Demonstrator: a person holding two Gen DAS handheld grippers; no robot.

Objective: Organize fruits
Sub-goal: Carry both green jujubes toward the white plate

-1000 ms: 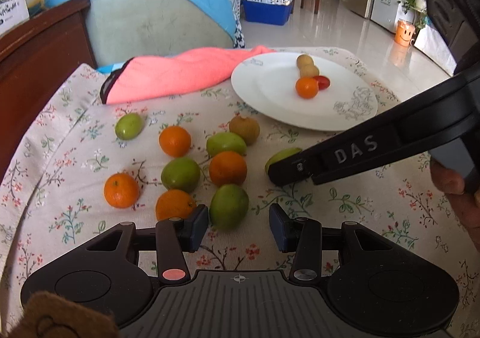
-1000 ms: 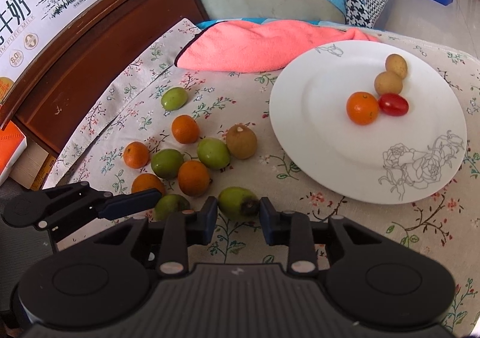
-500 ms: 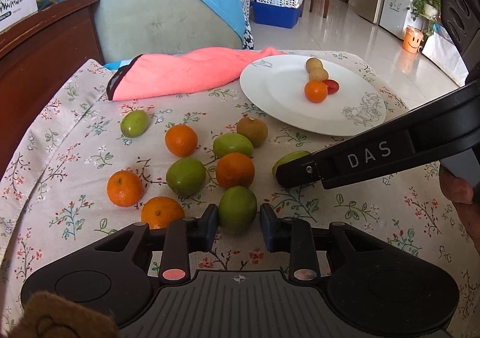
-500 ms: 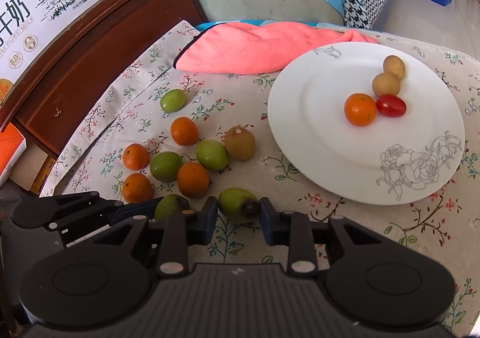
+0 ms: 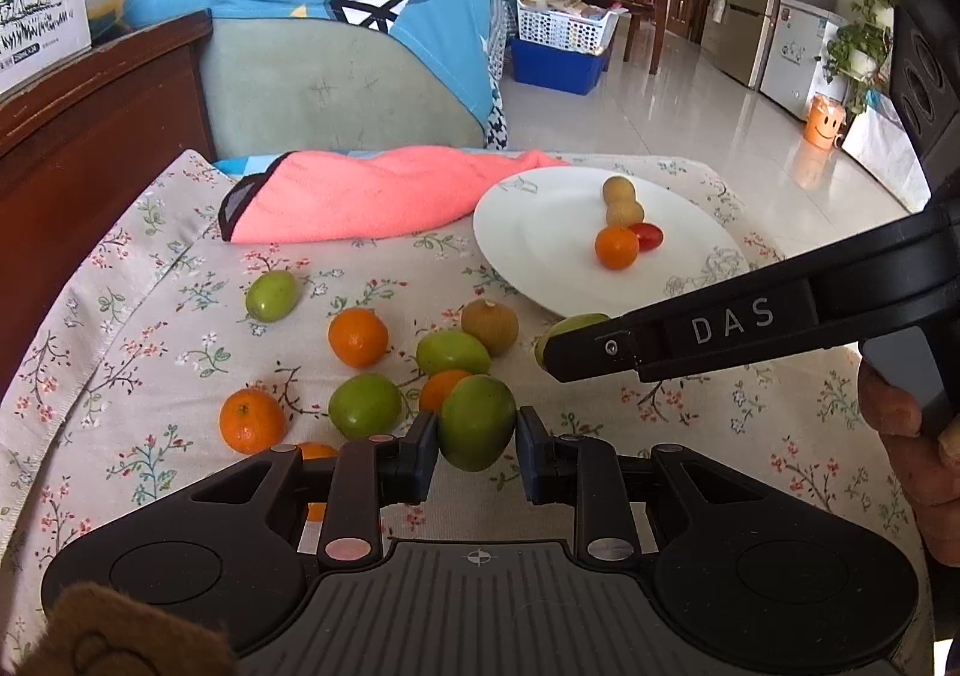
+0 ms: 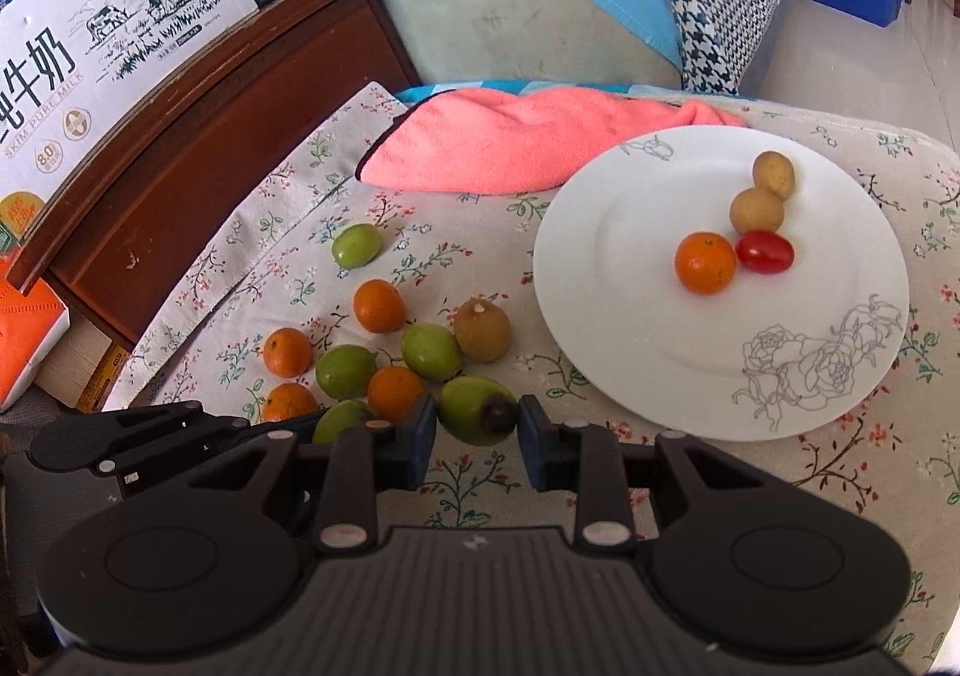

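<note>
Several green fruits and small oranges lie on a floral tablecloth (image 5: 150, 328). A white plate (image 5: 540, 232) holds an orange (image 5: 616, 247), a red tomato (image 5: 647, 236) and two tan fruits. My left gripper (image 5: 476, 430) is shut on a green fruit (image 5: 476, 421) and holds it above the cloth. My right gripper (image 6: 477, 421) is shut on another green fruit (image 6: 474, 409) with a dark end, near the plate's (image 6: 600, 328) front-left rim. The right gripper also shows in the left wrist view (image 5: 552, 355).
A pink towel (image 5: 360, 193) lies behind the fruit, left of the plate. A brown kiwi-like fruit (image 6: 482, 329) sits beside the plate. A wooden headboard (image 6: 198, 136) and a milk carton box (image 6: 96, 52) stand left. Cushions lie behind the table.
The left gripper closed in on the green fruit, gripped it and lifted it off the cloth. The right gripper stayed shut on its green fruit, almost still.
</note>
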